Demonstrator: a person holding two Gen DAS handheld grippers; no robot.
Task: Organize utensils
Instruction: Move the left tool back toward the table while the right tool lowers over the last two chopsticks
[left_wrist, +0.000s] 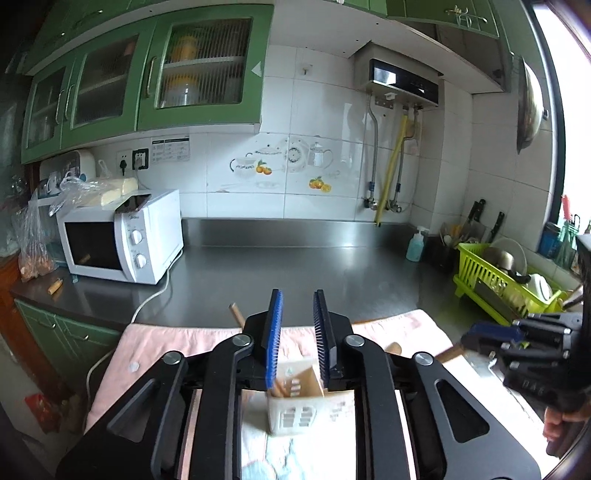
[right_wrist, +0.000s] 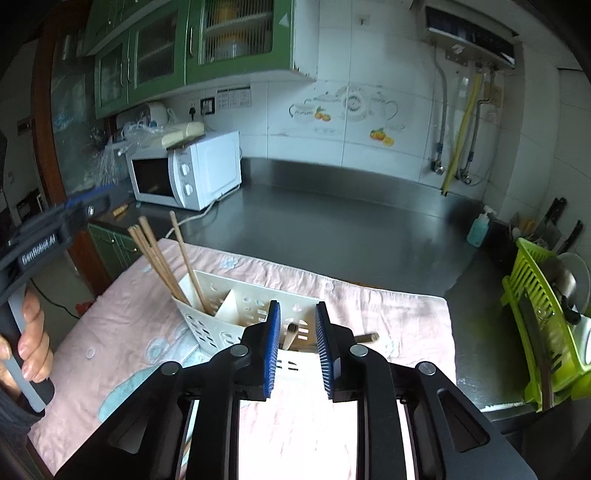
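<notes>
A white perforated utensil caddy (right_wrist: 236, 306) stands on a pink cloth (right_wrist: 388, 314). Several wooden chopsticks (right_wrist: 159, 254) lean left out of its left compartment. My right gripper (right_wrist: 297, 306) hangs over the caddy's right part, its jaws apart. A wooden handle (right_wrist: 291, 332) stands in the gap below them, and the pads do not touch it. Another wooden end (right_wrist: 369, 336) shows just right of the jaws. My left gripper (left_wrist: 297, 295) is open above the caddy (left_wrist: 295, 413), with one chopstick tip (left_wrist: 236, 314) outside its left finger. The right gripper (left_wrist: 476, 338) appears at the right edge of the left wrist view.
The cloth lies on a steel counter (right_wrist: 351, 229). A white microwave (right_wrist: 184, 173) with its cord stands at the back left. At the right are a green dish rack (right_wrist: 543, 332), a soap bottle (right_wrist: 478, 229) and knives. A hand (right_wrist: 33, 343) holds the left gripper's grip.
</notes>
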